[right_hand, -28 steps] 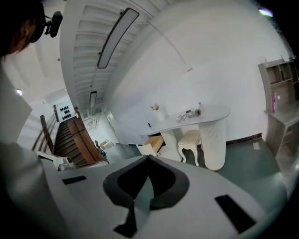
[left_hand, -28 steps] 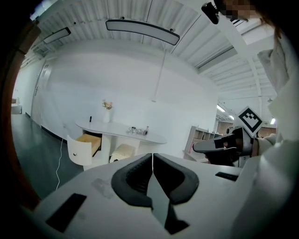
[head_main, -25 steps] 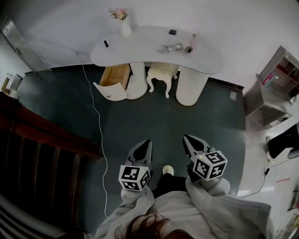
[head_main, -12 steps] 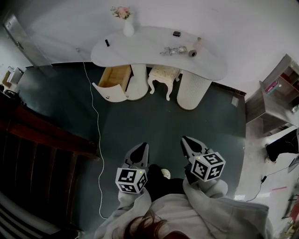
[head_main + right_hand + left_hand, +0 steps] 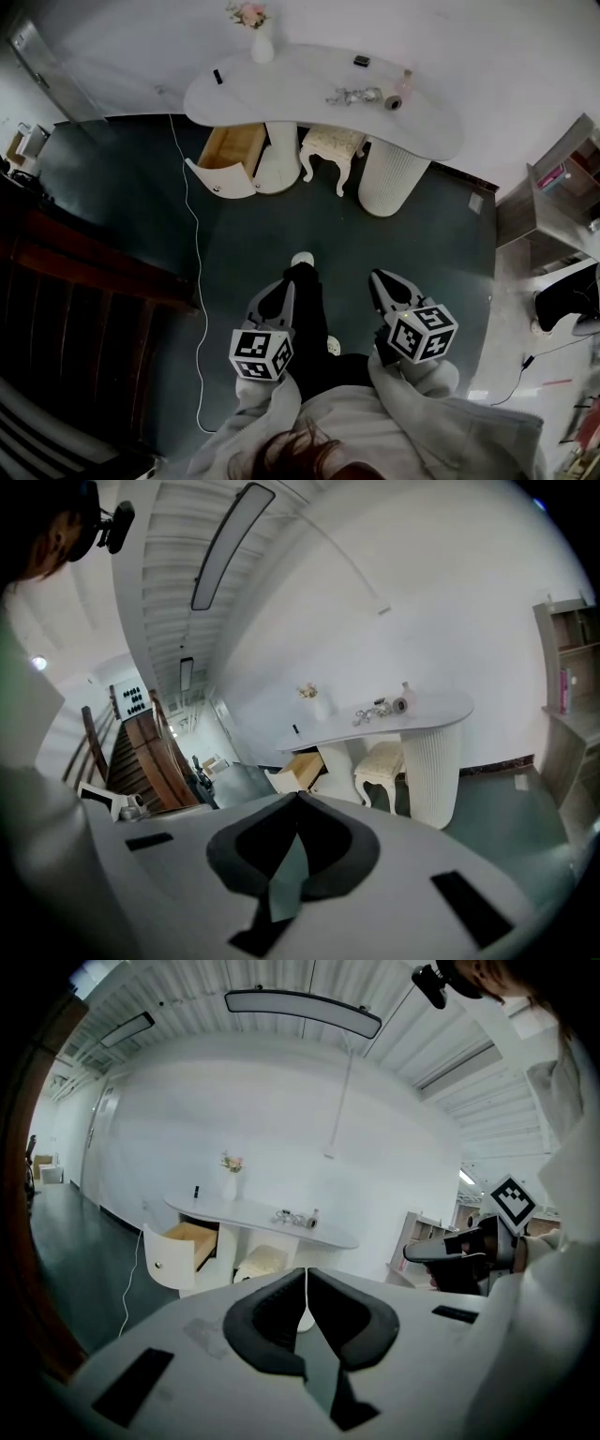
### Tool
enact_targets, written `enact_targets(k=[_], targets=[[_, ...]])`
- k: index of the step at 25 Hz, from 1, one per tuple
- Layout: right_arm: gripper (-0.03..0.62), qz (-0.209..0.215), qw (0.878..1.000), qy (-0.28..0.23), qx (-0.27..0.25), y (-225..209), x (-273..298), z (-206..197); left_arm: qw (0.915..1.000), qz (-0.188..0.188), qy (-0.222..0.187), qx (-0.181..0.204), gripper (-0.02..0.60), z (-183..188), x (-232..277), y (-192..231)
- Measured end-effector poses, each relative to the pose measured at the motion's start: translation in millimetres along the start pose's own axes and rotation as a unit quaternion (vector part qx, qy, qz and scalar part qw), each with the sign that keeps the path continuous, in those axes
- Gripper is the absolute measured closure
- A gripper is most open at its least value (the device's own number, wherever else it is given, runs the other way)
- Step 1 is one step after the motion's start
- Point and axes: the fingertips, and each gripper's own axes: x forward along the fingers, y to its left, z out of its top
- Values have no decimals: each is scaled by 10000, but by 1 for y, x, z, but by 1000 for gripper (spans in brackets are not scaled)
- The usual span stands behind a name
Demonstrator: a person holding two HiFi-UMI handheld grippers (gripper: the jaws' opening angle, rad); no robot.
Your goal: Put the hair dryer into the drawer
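Note:
Far ahead stands a white curved table (image 5: 300, 84) with a wooden drawer (image 5: 228, 159) pulled open under its left end. A silvery, corded object (image 5: 352, 96) lies on the tabletop; it looks like the hair dryer (image 5: 289, 1216) (image 5: 373, 711), too small to be sure. Low in the head view, my left gripper (image 5: 282, 287) and right gripper (image 5: 382, 278) hover over the dark floor, well short of the table. Both are shut, pads (image 5: 281, 1312) meeting, with nothing between them. The left gripper view also catches the right gripper (image 5: 450, 1251) out to its right.
A white stool (image 5: 333, 142) stands under the table beside a ribbed pedestal (image 5: 394, 178). A vase of flowers (image 5: 261, 42) tops the table. A white cable (image 5: 195, 244) runs along the floor. Dark wooden railing (image 5: 84, 291) lies left, a shelf unit (image 5: 553, 202) right.
The person's dark-trousered leg with a white shoe has stepped forward between the grippers. Both grippers shifted slightly and stay shut. The table sits a little higher in the view.

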Motion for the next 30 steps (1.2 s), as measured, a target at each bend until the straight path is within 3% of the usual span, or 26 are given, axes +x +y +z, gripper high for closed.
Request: enact_targets(k=[15, 24, 30], targets=[[543, -190, 9998, -65, 94, -40, 85, 59, 9998, -174, 94, 93, 563, 45, 94, 48], [543, -484, 9981, -328, 201, -67, 167, 139, 9984, -474, 130, 293, 563, 113, 182, 104], [543, -552, 9976, -392, 174, -71, 215, 170, 9972, -670, 60, 312, 563, 144, 232, 138]])
